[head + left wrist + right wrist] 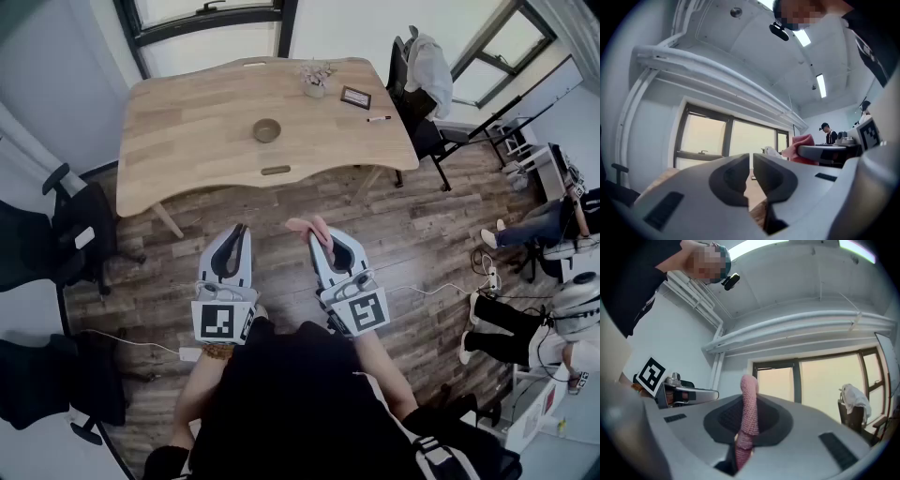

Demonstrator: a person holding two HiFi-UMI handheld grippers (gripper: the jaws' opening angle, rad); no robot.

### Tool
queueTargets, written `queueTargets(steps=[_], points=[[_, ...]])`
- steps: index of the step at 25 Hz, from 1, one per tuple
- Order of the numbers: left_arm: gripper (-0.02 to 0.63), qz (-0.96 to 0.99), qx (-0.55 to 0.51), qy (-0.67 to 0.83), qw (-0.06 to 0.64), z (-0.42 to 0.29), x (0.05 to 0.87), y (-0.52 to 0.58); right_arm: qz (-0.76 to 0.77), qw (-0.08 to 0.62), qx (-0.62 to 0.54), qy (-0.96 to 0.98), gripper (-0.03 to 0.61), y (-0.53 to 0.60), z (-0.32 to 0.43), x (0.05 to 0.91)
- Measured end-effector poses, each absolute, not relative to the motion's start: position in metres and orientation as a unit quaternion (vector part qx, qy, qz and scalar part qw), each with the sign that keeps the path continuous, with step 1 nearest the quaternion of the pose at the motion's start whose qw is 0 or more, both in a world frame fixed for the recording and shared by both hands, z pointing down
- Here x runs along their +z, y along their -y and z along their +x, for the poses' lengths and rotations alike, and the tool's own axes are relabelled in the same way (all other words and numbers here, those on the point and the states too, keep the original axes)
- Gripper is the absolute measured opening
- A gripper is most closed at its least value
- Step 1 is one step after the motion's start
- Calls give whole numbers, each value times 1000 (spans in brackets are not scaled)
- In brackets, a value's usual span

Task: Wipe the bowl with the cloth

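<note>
Surface [187,141] of light wood sits upper centre of the head view, on a dark plank floor [422,234], with windows [206,11] along the top edge. Black chair [80,230] is at left. A second chair [417,75], with a white garment draped on it, is at upper right. Seated people are at the right edge.

Both claws are over the floor, lower centre, well apart from the surface. Left claw [239,232]: its own view shows the jaws almost together, a thin slit with nothing in it. Right claw [319,236] is clamped on the pink cloth [309,226]. Its own view shows the cloth upright between the pads, poking above them.

Left gripper view alone shows ceiling light strips [821,86] and a standing person in a cap [829,133] at far right. Right gripper view alone shows the left claw's marker cube [650,372] at its left.

Bowl [266,130] stands near the surface's centre, its inside too small to read. Small pot [315,84] further up holds a plant. Dark framed card [355,97] and pen [379,118] lie to its right, and a flat oval thing [276,171] lies near the front edge.
</note>
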State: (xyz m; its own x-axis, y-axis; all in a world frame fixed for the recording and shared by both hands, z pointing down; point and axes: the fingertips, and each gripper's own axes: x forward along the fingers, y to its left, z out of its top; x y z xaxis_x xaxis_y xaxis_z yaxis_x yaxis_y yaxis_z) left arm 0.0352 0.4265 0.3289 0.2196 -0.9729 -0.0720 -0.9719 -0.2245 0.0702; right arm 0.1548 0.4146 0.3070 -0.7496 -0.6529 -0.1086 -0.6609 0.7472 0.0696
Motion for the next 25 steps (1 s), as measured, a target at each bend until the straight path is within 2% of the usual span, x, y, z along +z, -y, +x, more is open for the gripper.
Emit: queueTargets(steps=[11, 19, 25], points=[[29, 795, -20, 606, 28, 30, 362, -346, -369, 14, 23, -929, 25, -340, 150, 341], [29, 779, 30, 625, 48, 39, 382, -258, -342, 20, 15, -939, 28, -235, 166, 364], [30, 751, 52, 653, 87, 37, 407, -206, -304, -7, 18, -953, 29, -159, 181, 385]])
